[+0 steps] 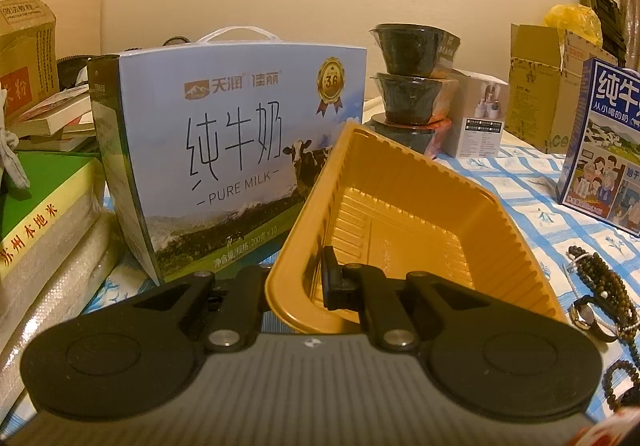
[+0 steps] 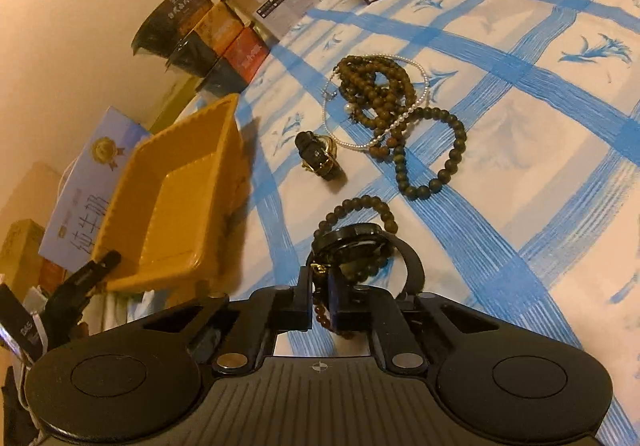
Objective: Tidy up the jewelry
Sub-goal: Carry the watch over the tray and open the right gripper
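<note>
My left gripper is shut on the near wall of an empty yellow plastic tray and holds it tilted; the tray also shows in the right wrist view. My right gripper is shut on a reddish-brown bead bracelet, just over a black watch and a dark bead bracelet. Beyond lie a small black-and-gold watch, a dark bead loop, a pile of brown bead strands and a thin pearl necklace.
A large milk carton box stands left of the tray. Stacked dark bowls, a small white box, cardboard boxes and a second milk box line the back. Books and a rice bag lie left. Blue-checked cloth covers the table.
</note>
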The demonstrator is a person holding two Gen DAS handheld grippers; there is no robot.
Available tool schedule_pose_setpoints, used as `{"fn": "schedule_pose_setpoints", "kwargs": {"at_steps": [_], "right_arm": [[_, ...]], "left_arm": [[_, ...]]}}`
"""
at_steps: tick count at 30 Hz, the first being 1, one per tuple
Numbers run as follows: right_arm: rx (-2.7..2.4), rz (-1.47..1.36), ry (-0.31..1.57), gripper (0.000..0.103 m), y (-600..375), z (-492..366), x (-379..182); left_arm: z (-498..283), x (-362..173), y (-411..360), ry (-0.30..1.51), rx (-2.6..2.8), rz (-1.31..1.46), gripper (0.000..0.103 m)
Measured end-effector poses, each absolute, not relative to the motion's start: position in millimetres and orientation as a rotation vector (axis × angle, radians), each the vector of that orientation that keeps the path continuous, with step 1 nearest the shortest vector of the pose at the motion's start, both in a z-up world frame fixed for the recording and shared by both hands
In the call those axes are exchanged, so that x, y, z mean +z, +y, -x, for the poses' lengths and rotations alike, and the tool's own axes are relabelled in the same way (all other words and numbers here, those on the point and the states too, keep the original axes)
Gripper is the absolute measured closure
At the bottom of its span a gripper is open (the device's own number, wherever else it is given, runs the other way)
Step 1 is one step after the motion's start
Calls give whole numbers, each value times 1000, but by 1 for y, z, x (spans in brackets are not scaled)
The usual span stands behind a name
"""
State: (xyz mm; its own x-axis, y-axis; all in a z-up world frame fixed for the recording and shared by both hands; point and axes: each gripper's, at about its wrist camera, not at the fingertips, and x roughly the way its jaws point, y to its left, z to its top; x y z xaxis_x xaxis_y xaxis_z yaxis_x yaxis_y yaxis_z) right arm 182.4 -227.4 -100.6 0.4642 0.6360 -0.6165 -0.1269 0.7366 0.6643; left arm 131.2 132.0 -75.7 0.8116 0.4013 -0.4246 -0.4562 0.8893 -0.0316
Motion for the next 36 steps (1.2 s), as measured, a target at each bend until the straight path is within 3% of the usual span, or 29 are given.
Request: {"fn": "schedule_pose_setpoints", "kwargs": {"at_steps": [14, 24, 36], "right_arm": [[633, -531, 840, 97, -220, -168, -51], [837, -492, 722, 97, -149, -203, -15], [913, -320, 789, 97, -51, -224, -45]], "left_arm": [[-130, -76, 131, 421, 458, 137, 93], [-131, -76, 132, 421, 451, 133, 94], [-133, -73, 133, 422, 440, 130, 94]]}}
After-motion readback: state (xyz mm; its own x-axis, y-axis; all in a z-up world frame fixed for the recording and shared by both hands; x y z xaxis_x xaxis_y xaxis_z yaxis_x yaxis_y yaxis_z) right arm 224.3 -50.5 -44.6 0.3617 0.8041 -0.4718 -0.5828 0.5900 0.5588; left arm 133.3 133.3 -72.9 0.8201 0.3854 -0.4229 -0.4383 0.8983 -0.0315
